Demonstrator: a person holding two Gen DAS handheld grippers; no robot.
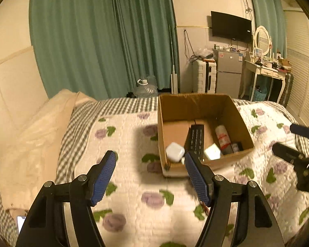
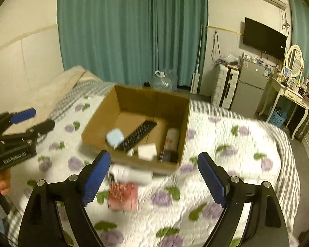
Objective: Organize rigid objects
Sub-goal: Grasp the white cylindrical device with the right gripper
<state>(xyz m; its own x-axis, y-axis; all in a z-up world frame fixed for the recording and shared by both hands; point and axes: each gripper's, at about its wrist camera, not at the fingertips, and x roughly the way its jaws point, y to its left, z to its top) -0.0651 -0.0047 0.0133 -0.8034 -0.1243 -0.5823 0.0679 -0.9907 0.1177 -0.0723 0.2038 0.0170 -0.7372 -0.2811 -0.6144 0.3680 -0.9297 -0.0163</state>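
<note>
Holding remote (image 1: 194, 142), charger (image 1: 174, 152), bottle (image 1: 222, 139), cardboard box (image 1: 195, 105)

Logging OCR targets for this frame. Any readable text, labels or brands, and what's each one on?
"GenRobot.AI": on the body of the left gripper, seen in the right wrist view.
Red print on the white canister in the cardboard box: too blurred to read.
Key markings on the black remote: too small to read.
Logo on the TV: too small to read.
Stickers on the fridge: unreadable.
</note>
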